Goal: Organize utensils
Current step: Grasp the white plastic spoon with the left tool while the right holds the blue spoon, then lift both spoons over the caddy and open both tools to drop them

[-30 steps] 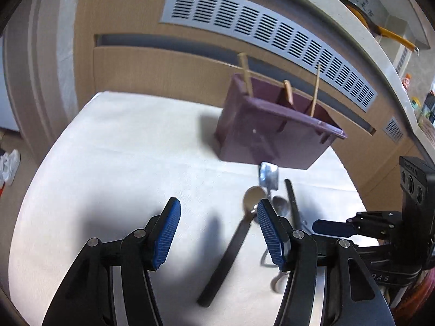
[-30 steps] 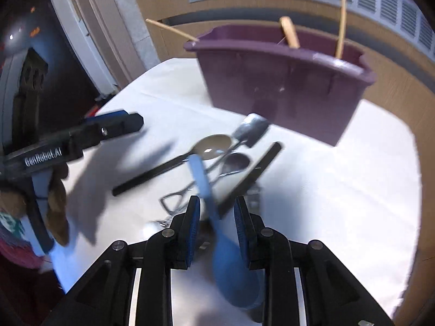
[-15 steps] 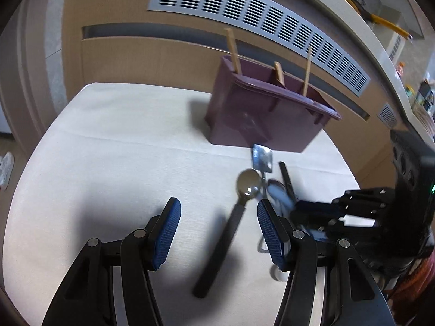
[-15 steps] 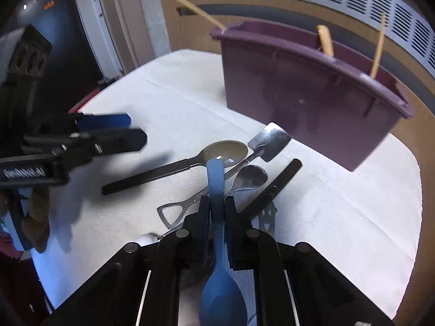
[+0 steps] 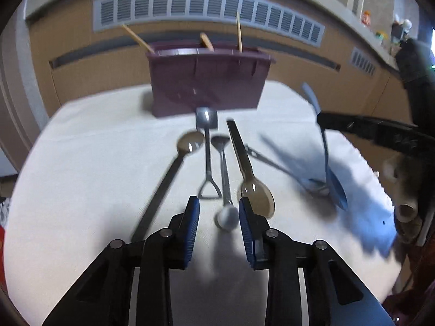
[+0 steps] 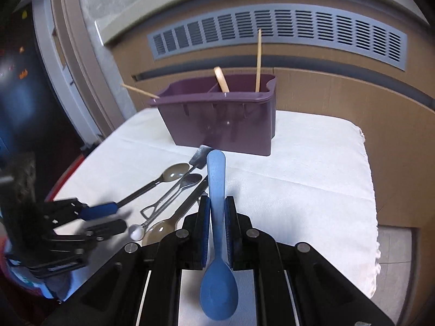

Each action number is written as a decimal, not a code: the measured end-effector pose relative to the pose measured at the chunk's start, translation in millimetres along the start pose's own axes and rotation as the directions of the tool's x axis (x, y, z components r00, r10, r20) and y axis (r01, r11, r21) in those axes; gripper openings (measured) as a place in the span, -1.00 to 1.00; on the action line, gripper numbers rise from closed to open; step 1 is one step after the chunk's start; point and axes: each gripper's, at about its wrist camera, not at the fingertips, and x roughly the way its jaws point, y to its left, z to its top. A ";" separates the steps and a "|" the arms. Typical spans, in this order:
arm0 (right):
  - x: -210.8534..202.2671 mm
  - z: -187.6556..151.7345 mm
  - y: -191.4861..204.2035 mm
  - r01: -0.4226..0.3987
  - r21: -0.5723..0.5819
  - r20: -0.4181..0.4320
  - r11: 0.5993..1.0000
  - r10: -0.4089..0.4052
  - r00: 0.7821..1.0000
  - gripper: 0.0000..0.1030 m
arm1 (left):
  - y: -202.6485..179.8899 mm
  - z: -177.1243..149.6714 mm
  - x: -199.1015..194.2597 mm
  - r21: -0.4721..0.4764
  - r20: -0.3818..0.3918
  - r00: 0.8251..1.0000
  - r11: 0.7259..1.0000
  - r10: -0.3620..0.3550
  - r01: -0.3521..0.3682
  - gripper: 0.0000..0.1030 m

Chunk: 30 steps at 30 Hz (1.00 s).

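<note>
A purple utensil caddy [image 5: 206, 84] [image 6: 223, 119] stands at the back of the white cloth, with wooden sticks poking out of it. Several utensils lie in front of it. These include a black-handled spoon [image 5: 168, 174], a shovel-shaped metal spoon [image 5: 207, 146], a metal spoon with a white ball end [image 5: 227, 217] and a brown-bowled spoon [image 5: 255, 193]. My left gripper [image 5: 217, 212] [image 6: 114, 217] hangs low over them. Its jaws are closing around the white ball end, with a gap still showing on the left side. My right gripper [image 6: 216, 206] [image 5: 353, 127] is shut on a blue spoon [image 6: 216, 174] [image 5: 326, 149], held above the cloth with its handle forward.
The white cloth [image 5: 81, 163] covers a small table whose right edge [image 6: 367, 190] drops to the floor. A wood-panelled wall with a grey vent [image 6: 272, 32] rises just behind the caddy. A dark doorway [image 6: 21, 81] lies to the left.
My left gripper has shifted right over the utensil pile and its jaws have narrowed around the ball-ended spoon. My right gripper shut on the blue spoon and lifted it off the pile.
</note>
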 end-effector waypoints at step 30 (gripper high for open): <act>-36.1 -11.1 12.5 0.044 0.026 0.093 0.999 -0.047 0.995 -0.80 | -4.8 31.1 -60.0 0.017 0.188 0.982 0.999 0.031 -0.035 -0.57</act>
